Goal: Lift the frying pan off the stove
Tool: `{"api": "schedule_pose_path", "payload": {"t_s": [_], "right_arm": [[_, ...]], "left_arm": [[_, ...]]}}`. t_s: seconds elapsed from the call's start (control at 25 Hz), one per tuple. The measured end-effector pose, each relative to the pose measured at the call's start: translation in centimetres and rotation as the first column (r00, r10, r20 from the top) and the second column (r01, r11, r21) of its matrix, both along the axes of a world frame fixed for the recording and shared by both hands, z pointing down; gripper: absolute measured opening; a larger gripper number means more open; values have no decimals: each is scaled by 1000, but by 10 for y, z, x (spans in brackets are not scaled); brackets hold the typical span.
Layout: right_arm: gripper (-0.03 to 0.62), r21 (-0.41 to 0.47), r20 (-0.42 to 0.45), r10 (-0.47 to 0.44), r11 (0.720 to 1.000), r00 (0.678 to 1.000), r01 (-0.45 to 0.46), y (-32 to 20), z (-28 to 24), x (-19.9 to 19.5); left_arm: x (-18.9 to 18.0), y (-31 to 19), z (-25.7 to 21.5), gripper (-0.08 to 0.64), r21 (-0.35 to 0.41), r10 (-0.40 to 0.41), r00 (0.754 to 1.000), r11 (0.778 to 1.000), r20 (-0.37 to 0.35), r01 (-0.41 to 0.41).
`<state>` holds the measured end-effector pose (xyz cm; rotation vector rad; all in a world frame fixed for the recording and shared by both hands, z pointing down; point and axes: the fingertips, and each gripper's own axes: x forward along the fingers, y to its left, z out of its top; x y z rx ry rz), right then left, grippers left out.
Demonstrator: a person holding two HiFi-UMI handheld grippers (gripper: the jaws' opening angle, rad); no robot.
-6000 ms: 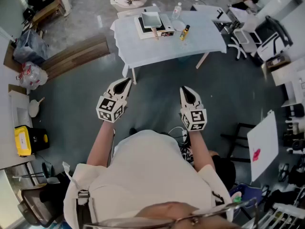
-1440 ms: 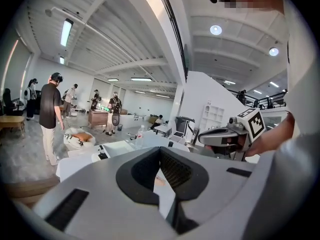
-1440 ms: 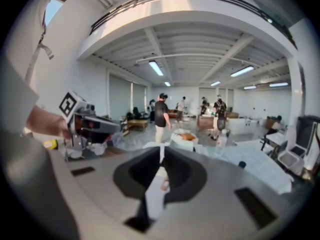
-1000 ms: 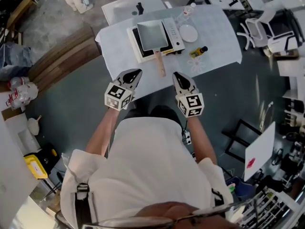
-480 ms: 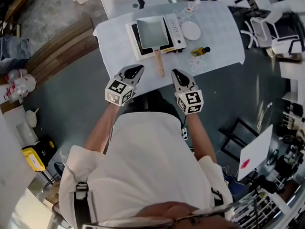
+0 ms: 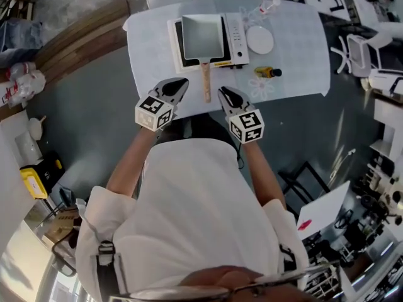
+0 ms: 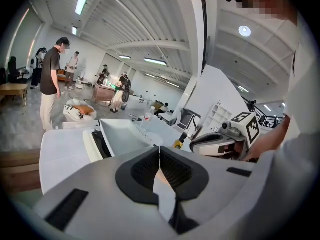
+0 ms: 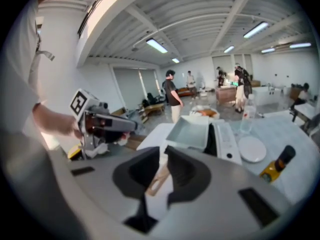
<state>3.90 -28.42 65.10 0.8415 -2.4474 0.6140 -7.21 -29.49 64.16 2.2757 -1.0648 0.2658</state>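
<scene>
**Head view:** The lift has not begun. The frying pan (image 6: 201, 36) sits squarely on the stove (image 6: 234, 39), towards the far edge of the table (image 6: 151, 43) and left of its middle. Its wooden handle (image 6: 205, 83) points straight back at the near edge, where you stand. Your left gripper (image 6: 179, 83) hovers just left of the handle's end and your right gripper (image 6: 224, 94) just right of it. Both are over the near edge and neither touches the wood. A plate (image 6: 259, 40) and a small bottle (image 6: 267, 72) lie to the right of the stove, clear of your path.

**Left gripper view:** Your left gripper (image 7: 159, 150) has its pads pressed together with nothing between them. The pan (image 7: 122, 136) is ahead and a little left, well beyond the tips.

**Right gripper view:** Your right gripper (image 8: 164, 157) is also clenched and empty. The handle (image 8: 159, 176) shows through the notch behind the closed tips, lying on the table beyond them and not gripped. The pan (image 8: 192, 131) stands ahead on the stove (image 8: 225, 141).

Everything is left to do, in my judgement. One gripper has to open, come down around the handle and close on it, and then raise the pan clear. The right one looks better lined up with the handle.
</scene>
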Motion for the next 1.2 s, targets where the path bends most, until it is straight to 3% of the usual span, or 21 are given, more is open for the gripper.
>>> {"api": "schedule_pose_path", "payload": {"t_s": [0.16,0.36,0.44,0.56,0.84,1.2], "right_arm": [[88,-79,24,-67,994,997,68,-5,18,-3],[143,-190,70,-129,972,989,140,-10,43,-9],[168,-238,87,-151,957,985,167,-10,54,-12],[195,-305,107,-179,930,978,204,-10,70,-16],[250,-443,155,-205,860,966,254,-9,103,-22],[273,-541,237,-255,767,938,345,-1,121,-41]], "left_arm": [[12,-4,14,31,-53,2,1000,999,-16,-3],[24,-9,45,34,-189,-42,995,982,-87,25],[27,-12,57,95,-252,-67,990,967,-123,34],[30,-15,74,168,-326,-84,986,945,-145,32],[41,-30,104,255,-449,-132,964,894,-232,14],[64,-44,135,290,-545,-167,937,838,-305,-28]]}}
